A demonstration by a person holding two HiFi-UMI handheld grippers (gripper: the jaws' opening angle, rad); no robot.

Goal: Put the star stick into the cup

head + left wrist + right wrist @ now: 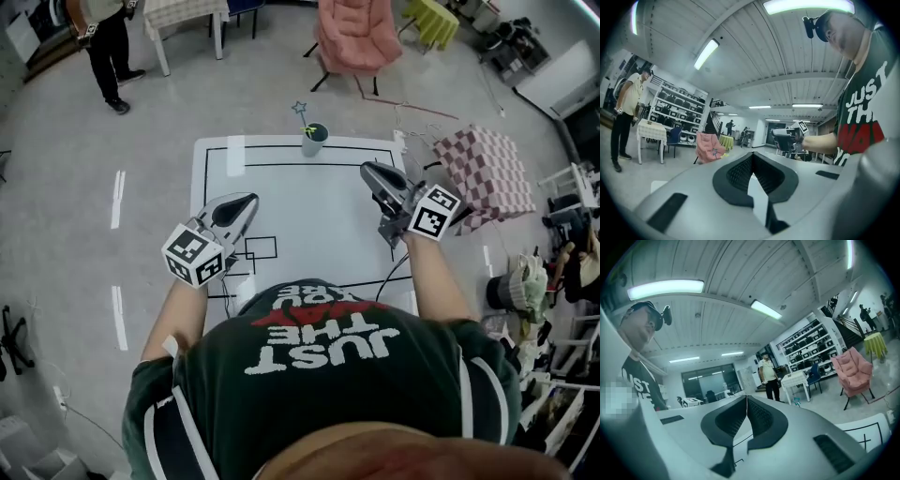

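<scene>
Inside the cup (pixel 314 141), the star stick (pixel 305 119) hides its lower end.

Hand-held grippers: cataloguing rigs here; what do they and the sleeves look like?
The left hand-held gripper and right hand-held gripper are alike: smooth grey tapered shells, black ribbed pads, each with a white cube of black square markers. The person wears a dark green T-shirt with white-striped short sleeves.
</scene>
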